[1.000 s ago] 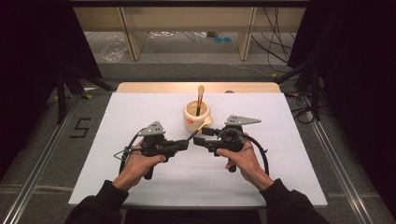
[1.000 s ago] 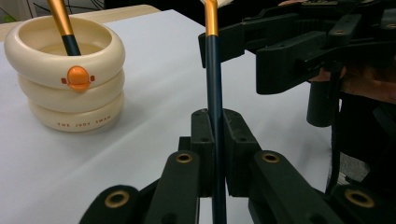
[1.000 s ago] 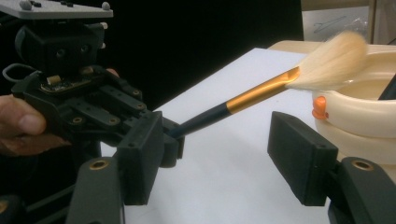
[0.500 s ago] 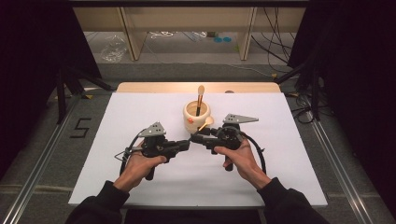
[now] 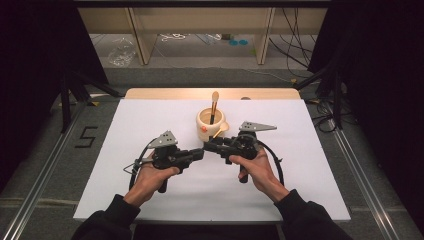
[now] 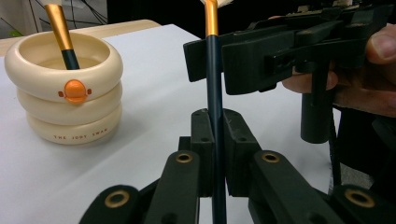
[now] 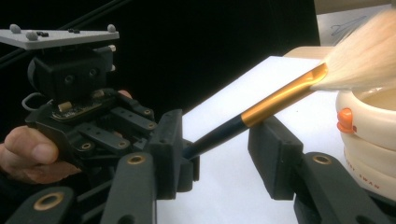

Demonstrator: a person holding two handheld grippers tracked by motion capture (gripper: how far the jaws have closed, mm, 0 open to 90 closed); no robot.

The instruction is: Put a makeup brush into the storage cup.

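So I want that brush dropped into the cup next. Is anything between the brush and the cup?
Nothing visible. The brush, clamped in the left tool, sits just beside the cup with bare table between. The right tool straddles its handle, jaws closing, not yet pressing. One brush already stands in the cup.

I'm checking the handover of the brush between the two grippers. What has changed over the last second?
The right gripper has come in around the dark-handled, gold-ferruled makeup brush; its jaws have just been closing, the handle between them, not yet clamped. The left gripper stayed shut on the brush. The cream ringed ceramic holder with a second brush stayed on the white table.
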